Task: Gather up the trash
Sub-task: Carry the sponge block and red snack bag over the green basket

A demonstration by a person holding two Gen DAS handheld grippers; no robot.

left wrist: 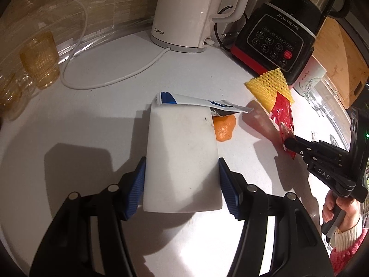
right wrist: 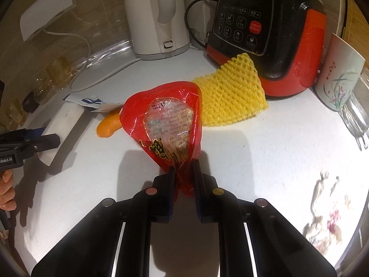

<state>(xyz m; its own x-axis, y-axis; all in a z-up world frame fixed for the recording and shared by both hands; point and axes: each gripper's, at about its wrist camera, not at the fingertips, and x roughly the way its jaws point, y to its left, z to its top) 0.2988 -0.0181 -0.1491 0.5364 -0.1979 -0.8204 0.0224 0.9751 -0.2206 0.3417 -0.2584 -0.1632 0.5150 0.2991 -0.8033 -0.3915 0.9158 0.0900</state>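
The left gripper (left wrist: 182,180) clamps a white flat tray (left wrist: 182,159) between its blue pads (left wrist: 138,184), one pad on each long edge, above the white counter (left wrist: 92,120). The right gripper (right wrist: 183,175) pinches the lower end of a red plastic wrapper (right wrist: 166,124); the right wrist view alone shows its clear printed window. At the tray's far edge lies a blue-and-white wrapper (left wrist: 196,102), with an orange peel (left wrist: 223,128) under its right end. The yellow foam net (right wrist: 233,97) lies just behind the red wrapper. Farther back stand the white kettle (left wrist: 184,11) and the black-and-red blender base (right wrist: 265,23). Only the left wrist view shows the amber glasses (left wrist: 39,60) clearly; only the right shows the whole floral cup (right wrist: 339,76).
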